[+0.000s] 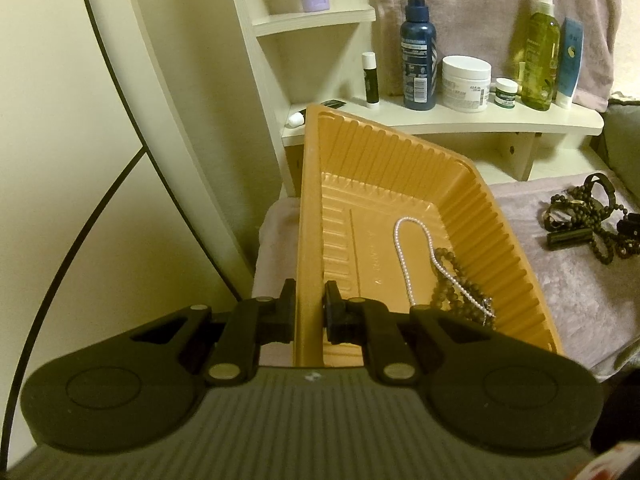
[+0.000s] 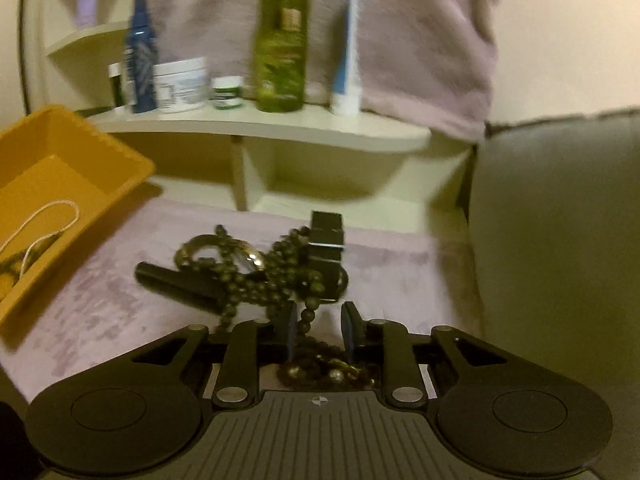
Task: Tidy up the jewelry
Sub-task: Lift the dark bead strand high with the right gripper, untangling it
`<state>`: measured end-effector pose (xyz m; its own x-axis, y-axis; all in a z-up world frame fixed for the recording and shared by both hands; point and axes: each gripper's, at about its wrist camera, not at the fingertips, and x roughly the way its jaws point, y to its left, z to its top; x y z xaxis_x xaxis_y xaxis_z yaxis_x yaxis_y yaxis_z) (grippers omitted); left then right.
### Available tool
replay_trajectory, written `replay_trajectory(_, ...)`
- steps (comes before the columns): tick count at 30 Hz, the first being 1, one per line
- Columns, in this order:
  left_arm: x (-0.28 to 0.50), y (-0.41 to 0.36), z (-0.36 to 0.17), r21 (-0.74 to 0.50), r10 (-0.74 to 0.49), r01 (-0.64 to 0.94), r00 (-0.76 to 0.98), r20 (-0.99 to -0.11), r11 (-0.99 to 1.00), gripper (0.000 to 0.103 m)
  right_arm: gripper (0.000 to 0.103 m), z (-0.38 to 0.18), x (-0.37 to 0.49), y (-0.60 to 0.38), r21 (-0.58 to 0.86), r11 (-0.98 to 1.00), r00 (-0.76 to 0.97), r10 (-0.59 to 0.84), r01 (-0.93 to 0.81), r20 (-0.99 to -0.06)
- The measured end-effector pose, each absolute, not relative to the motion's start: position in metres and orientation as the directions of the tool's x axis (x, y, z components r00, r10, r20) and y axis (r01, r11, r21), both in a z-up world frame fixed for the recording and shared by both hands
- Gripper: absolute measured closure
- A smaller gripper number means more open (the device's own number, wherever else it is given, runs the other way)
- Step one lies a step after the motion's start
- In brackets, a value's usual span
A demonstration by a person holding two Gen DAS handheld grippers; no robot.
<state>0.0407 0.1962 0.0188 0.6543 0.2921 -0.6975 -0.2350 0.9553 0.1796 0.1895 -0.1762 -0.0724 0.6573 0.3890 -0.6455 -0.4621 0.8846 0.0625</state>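
My left gripper [image 1: 310,306] is shut on the near wall of a ribbed orange tray [image 1: 312,200] and holds it tilted on a mauve cloth. In the tray lie a white pearl necklace [image 1: 404,256] and a dark bead strand [image 1: 460,280]. The tray also shows in the right wrist view [image 2: 132,168]. My right gripper [image 2: 318,328] is open, just above a pile of jewelry: a dark beaded necklace [image 2: 256,280], a ring-like bracelet [image 2: 200,246], a black bar [image 2: 172,282] and a black box [image 2: 326,248]. Beads lie between and under its fingers.
A cream shelf [image 1: 460,122] behind holds bottles, jars and tubes, among them a blue bottle [image 1: 418,48] and a green bottle [image 2: 282,40]. A mauve towel [image 2: 420,40] hangs behind. A grey cushion [image 2: 560,220] is at the right. A mirror edge [image 1: 120,100] stands at the left.
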Motion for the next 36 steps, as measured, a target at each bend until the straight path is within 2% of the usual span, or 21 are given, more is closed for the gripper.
replay_trajectory(3,0.041,0.197,0.019,0.179,0.292,-0.235,0.653,-0.698,0.955,0.091,0.080,-0.074,0.198,-0.177,0.099,0.879,0.641,0.412,-0.466,-0.648)
replay_trajectory(6,0.041,0.197,0.018,0.180,0.293,-0.236,0.653,-0.698,0.955,0.091,0.096,-0.067,0.195,-0.176,0.096,0.867,0.641,0.432,-0.489,-0.635)
replay_trajectory(10,0.041,0.197,0.018,0.181,0.293,-0.235,0.653,-0.698,0.955,0.091,0.096,-0.045,0.184,-0.175,0.064,0.858,0.679,0.447,-0.509,-0.582)
replay_trajectory(19,0.040,0.197,0.018,0.182,0.292,-0.231,0.656,-0.696,0.956,0.091,0.096,0.048,0.155,-0.169,-0.069,0.834,0.788,0.486,-0.547,-0.378)
replay_trajectory(36,0.040,0.195,0.020,0.184,0.291,-0.228,0.660,-0.693,0.956,0.091,0.096,0.179,0.141,-0.153,-0.151,0.790,0.805,0.586,-0.594,-0.097)
